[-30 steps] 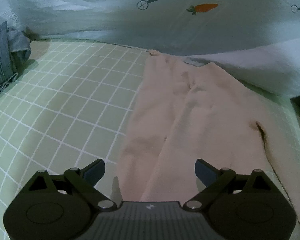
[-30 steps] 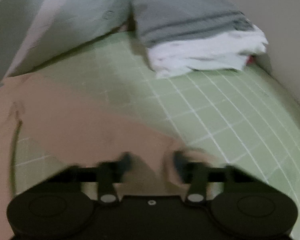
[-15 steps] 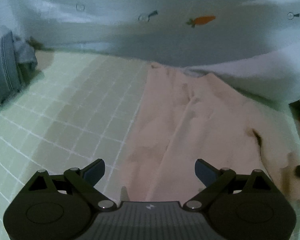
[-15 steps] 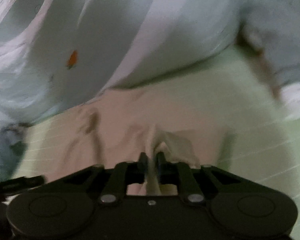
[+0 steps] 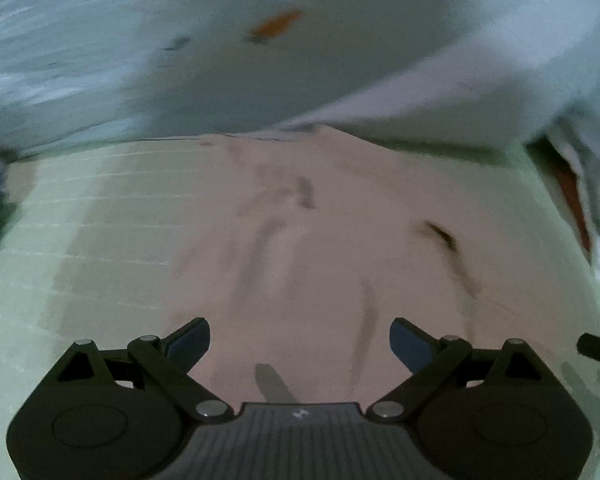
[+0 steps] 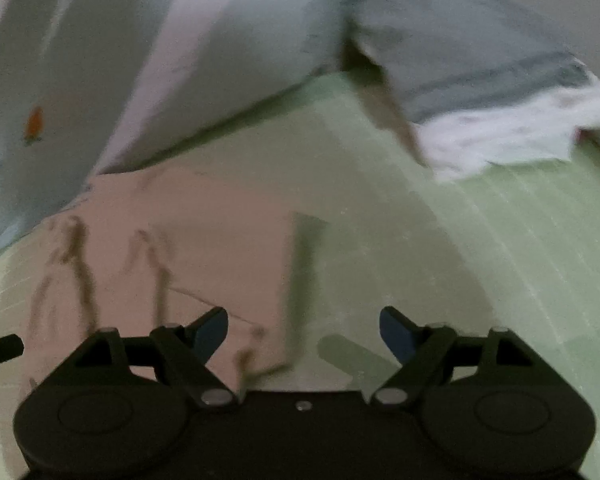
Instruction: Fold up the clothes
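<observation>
A pale pink garment (image 5: 300, 240) lies flat on the green checked bed sheet (image 5: 80, 260). It also shows in the right wrist view (image 6: 204, 256), folded over with a straight right edge. My left gripper (image 5: 299, 344) is open and empty just above the garment's near part. My right gripper (image 6: 303, 334) is open and empty over the garment's right edge. Both views are blurred by motion.
A light quilt with carrot prints (image 5: 276, 28) is bunched along the back of the bed. A stack of folded grey and white clothes (image 6: 500, 112) sits at the back right. The other gripper's tip (image 5: 598, 350) shows at the right edge.
My right gripper held a fold of the pink garment half a second ago; it has let go and opened. The garment now lies folded flat. My left gripper swung right over the garment.
</observation>
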Motion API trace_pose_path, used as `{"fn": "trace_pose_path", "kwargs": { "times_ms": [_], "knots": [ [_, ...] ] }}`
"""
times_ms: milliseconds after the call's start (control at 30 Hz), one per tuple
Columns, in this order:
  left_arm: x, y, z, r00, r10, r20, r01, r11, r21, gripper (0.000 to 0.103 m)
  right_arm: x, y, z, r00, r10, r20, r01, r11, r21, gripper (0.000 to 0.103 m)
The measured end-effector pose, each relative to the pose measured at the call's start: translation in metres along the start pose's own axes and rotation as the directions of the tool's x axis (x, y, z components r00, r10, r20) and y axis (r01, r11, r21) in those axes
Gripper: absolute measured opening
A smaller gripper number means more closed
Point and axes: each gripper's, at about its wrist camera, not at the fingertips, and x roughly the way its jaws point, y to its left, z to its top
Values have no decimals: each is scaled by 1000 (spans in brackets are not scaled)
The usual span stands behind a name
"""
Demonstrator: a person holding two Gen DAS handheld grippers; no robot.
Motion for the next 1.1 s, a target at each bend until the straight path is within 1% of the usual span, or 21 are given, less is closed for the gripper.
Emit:
{"fn": "trace_pose_path", "kwargs": {
  "times_ms": [100, 200, 233, 267, 367, 500, 533, 567, 600, 633, 667, 733, 767, 800, 867, 900, 1000, 1100],
  "knots": [
    [15, -33, -1, 999, -43, -34, 45, 997, 58, 96, 2, -18, -7, 999, -48, -12, 49, 998, 37, 84],
    [24, -65, -2, 993, -99, -57, 106, 986, 127, 95, 8, -31, -8, 997, -75, -32, 77, 994, 74, 84],
    [27, -75, -3, 991, -120, -64, 128, 980, 150, 91, 9, -35, -8, 996, -82, -36, 85, 993, 83, 84],
    [31, -85, -3, 988, -138, -72, 149, 974, 170, 86, 11, -39, -8, 995, -89, -41, 92, 992, 92, 84],
    [47, -110, -2, 980, -176, -95, 193, 958, 212, 76, 17, -46, -6, 993, -105, -52, 110, 989, 102, 84],
    [63, -137, 4, 976, -191, -107, 212, 947, 241, 72, 24, -50, -3, 991, -116, -66, 122, 988, 96, 84],
    [67, -142, 6, 974, -197, -112, 219, 944, 246, 67, 26, -50, -2, 991, -117, -69, 123, 988, 92, 84],
    [72, -147, 7, 971, -203, -125, 229, 940, 253, 59, 28, -50, -2, 990, -118, -72, 125, 988, 88, 84],
    [76, -152, 8, 968, -208, -138, 238, 936, 259, 56, 30, -50, -2, 990, -120, -76, 126, 988, 85, 84],
    [79, -156, 8, 965, -210, -157, 247, 932, 267, 44, 31, -50, -1, 990, -121, -79, 127, 989, 81, 84],
    [82, -159, 8, 963, -209, -169, 249, 929, 274, 27, 33, -50, -1, 989, -122, -82, 129, 989, 77, 84],
    [84, -162, 7, 963, -208, -173, 251, 924, 289, 17, 37, -49, 0, 988, -125, -88, 131, 989, 69, 84],
    [84, -162, 6, 963, -209, -168, 251, 922, 295, 8, 37, -48, 0, 988, -125, -87, 131, 990, 60, 84],
    [84, -160, 5, 964, -211, -164, 252, 921, 297, 6, 38, -47, 0, 988, -125, -86, 130, 990, 52, 84],
    [82, -151, 6, 959, -231, -164, 269, 924, 271, 5, 37, -45, 0, 989, -125, -82, 129, 991, 47, 84],
    [80, -147, 8, 959, -234, -157, 269, 929, 255, 5, 36, -44, 1, 989, -125, -79, 129, 991, 46, 84],
    [62, -127, 20, 966, -236, -103, 253, 941, 223, 5, 31, -43, 1, 990, -124, -69, 128, 991, 42, 84],
    [42, -95, 35, 968, -248, -43, 252, 953, 167, 5, 26, -38, -1, 989, -132, -60, 134, 991, 31, 84]
  ]
}}
